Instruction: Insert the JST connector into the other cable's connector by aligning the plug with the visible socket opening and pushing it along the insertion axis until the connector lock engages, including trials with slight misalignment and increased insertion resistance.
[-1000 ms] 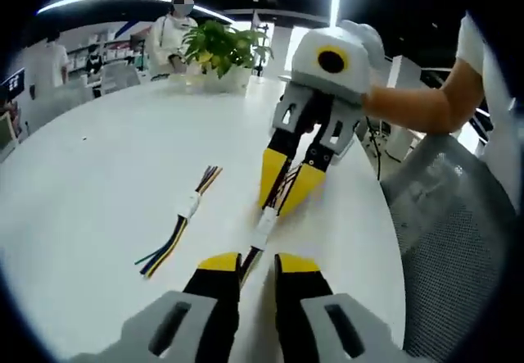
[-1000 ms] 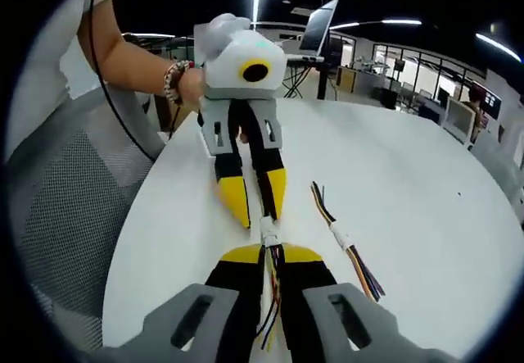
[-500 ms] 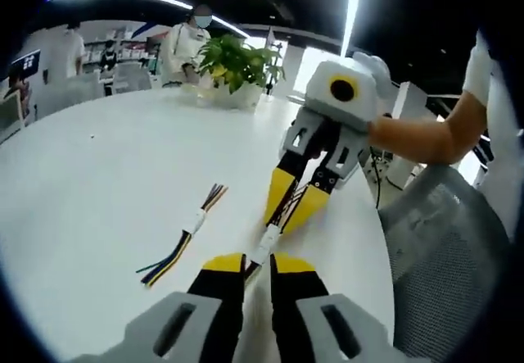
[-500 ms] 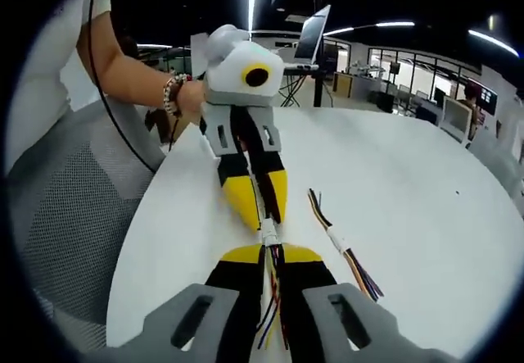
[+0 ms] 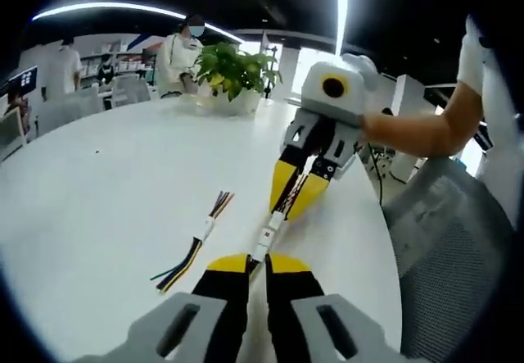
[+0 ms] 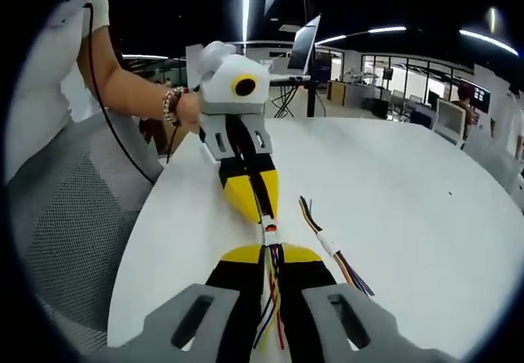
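Left gripper view, change: the gap between the two cable ends has closed since a second ago; white connector (image 5: 264,241) now looks joined, so insertion seems near done.
Left hand-held gripper (image 5: 249,265): narrow, clamped on its cable, low over the bench (image 5: 98,191).
Spare cable (image 5: 196,240): lying apart.

Right gripper view, change: the grippers have drawn closer, tips almost meeting.
Right hand-held gripper (image 6: 270,254): narrow, gripping the wires (image 6: 271,297); connector between both tips.
Pose: hand-held grippers opposed, in line.

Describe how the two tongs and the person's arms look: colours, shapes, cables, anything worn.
Both tongs match: grey ribbed bases, black fingers with yellow tips, under a rounded white housing with a yellow-ringed lens. The left tongs and the right tongs show this best from opposite views. The left wrist wears a beaded bracelet, with a thin black cable running along that arm. Both arms have short white sleeves.
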